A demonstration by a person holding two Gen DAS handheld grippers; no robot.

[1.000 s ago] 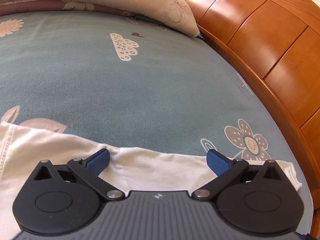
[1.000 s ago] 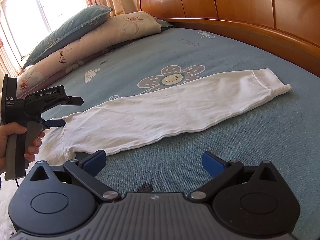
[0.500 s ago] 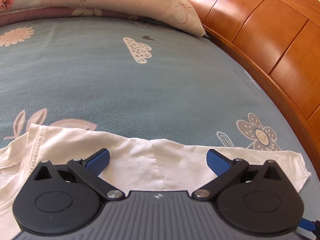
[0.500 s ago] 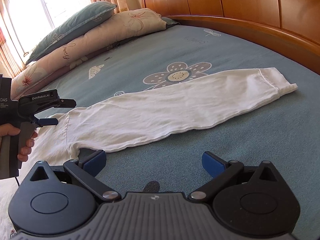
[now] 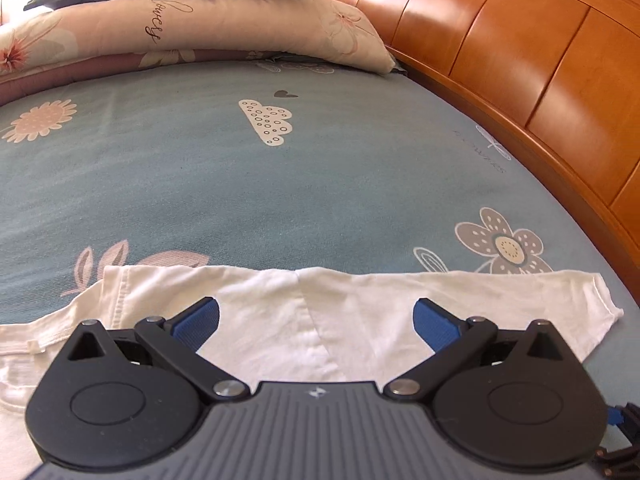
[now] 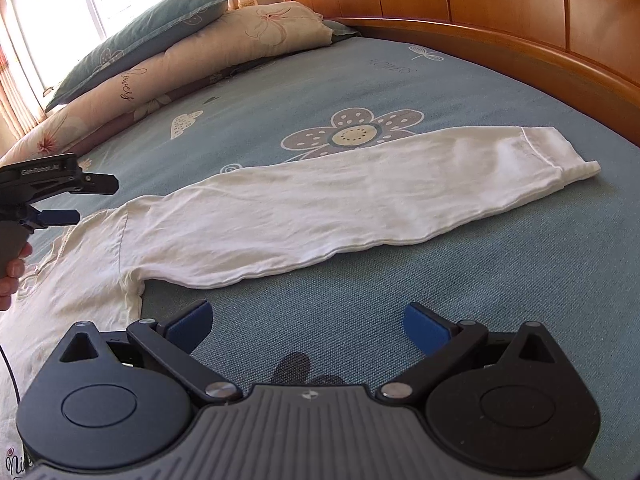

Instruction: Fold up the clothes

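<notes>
— Blue flowered bedding covers the bed [image 6: 360, 320] where the work goes on. Nearest the right wrist camera, the right hand-held gripper [image 6: 307, 324] hangs over bare sheet, its jaws wide apart and holding nothing.

— And the left one?

— Same: the left hand-held gripper [image 5: 316, 320] is spread open above the white shirt [image 5: 352, 320], pinching no cloth.

— So where does the shirt lie?

— Flat on the bed. One long sleeve [image 6: 340, 208] stretches straight out from the body toward the wooden headboard [image 6: 500, 0], cuff at the far end, no crease across it. Beyond it, pillows [image 6: 192, 60] are stacked by the window.

— How far along, then?

— Judging by that sleeve, the folding of this side is yet to show; the rest of the shirt is out of view, so its state cannot be told.
</notes>
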